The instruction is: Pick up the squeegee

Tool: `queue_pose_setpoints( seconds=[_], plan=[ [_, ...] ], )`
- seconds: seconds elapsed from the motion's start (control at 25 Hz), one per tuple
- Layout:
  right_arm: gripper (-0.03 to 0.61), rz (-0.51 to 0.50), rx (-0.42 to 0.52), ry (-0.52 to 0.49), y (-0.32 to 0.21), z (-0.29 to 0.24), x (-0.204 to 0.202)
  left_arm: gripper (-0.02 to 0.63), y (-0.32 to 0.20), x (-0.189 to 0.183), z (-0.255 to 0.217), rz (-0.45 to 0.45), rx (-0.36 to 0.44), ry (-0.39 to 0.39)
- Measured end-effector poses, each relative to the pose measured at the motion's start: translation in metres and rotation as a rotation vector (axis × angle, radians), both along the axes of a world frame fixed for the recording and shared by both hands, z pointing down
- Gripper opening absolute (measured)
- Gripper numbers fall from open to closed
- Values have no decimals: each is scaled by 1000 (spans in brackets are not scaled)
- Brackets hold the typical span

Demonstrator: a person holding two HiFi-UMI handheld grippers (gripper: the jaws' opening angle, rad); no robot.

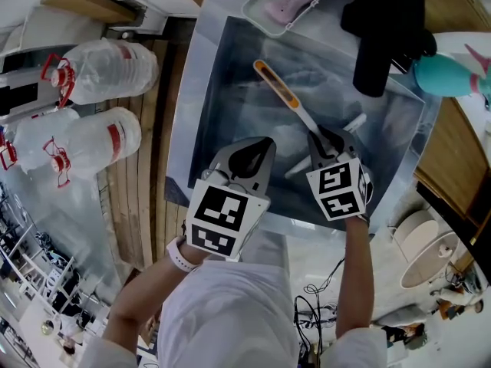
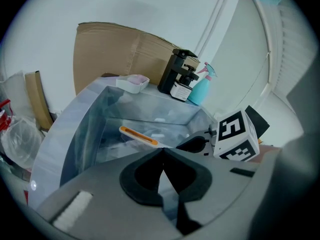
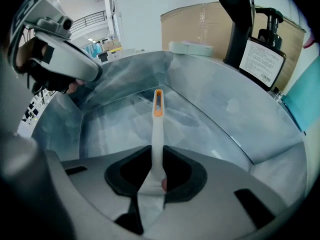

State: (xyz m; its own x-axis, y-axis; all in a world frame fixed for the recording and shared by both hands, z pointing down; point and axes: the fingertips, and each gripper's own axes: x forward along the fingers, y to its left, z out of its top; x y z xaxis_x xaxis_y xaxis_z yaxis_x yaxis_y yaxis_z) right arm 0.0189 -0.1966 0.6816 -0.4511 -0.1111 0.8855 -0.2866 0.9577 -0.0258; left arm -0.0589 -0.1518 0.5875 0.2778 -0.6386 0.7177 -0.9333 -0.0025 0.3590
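Note:
The squeegee (image 1: 295,106) has a white neck and an orange-inlaid handle, and it lies slanted inside the steel sink (image 1: 205,98). My right gripper (image 1: 326,142) is shut on its white neck just above the blade. In the right gripper view the handle (image 3: 157,116) runs straight out from between the pads (image 3: 172,171) of the right gripper (image 3: 154,159). My left gripper (image 1: 259,148) hovers over the sink's near left part, shut with nothing in it. Its tips (image 2: 162,151) meet in the left gripper view, where the squeegee (image 2: 139,135) shows beyond them.
A pink soap dish (image 1: 282,2) sits on the sink's far rim. A black dispenser (image 1: 383,29) and a teal spray bottle (image 1: 449,75) stand at the far right. Large water jugs (image 1: 100,71) lie on the floor at left, and cardboard (image 2: 120,49) leans behind the sink.

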Motion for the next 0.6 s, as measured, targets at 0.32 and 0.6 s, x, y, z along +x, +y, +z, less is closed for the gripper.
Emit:
queue_pose_setpoints(
  seconds=[0.32,0.6],
  plan=[
    [63,37,54,-66,7,-45,-4,5,9,-5,-35,-1,42,-13],
    [61,70,102,-157,27,-97,-5,5,28,-11,-77,-8,72,-10]
  ],
)
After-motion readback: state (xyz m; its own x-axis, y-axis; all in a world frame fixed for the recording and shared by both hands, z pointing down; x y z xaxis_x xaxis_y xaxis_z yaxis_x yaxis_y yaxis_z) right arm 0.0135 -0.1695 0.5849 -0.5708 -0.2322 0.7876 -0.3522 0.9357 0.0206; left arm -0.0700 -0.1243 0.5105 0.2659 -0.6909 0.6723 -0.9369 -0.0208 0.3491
